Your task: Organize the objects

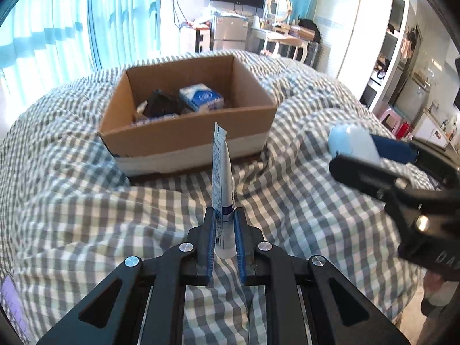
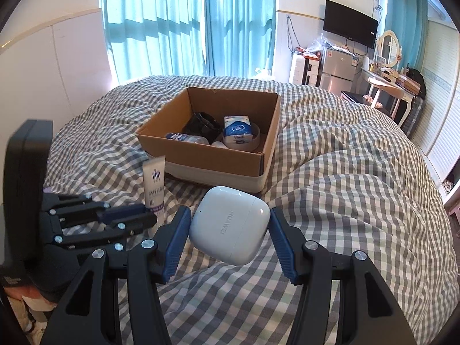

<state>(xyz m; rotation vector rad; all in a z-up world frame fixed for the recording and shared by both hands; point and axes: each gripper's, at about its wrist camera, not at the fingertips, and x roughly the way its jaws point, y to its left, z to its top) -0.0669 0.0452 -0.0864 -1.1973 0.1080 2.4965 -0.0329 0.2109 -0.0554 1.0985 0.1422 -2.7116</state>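
My left gripper is shut on a white cream tube and holds it upright above the checked duvet, short of the cardboard box. The same tube and left gripper show at the left of the right wrist view. My right gripper is shut on a white earbuds case, pads against both its sides, just in front of the box. In the left wrist view the case and right gripper sit at the right.
The box holds a blue-white tissue pack, a black object and a small bottle. The grey checked duvet covers the bed. A fridge, a dressing table and curtains stand behind.
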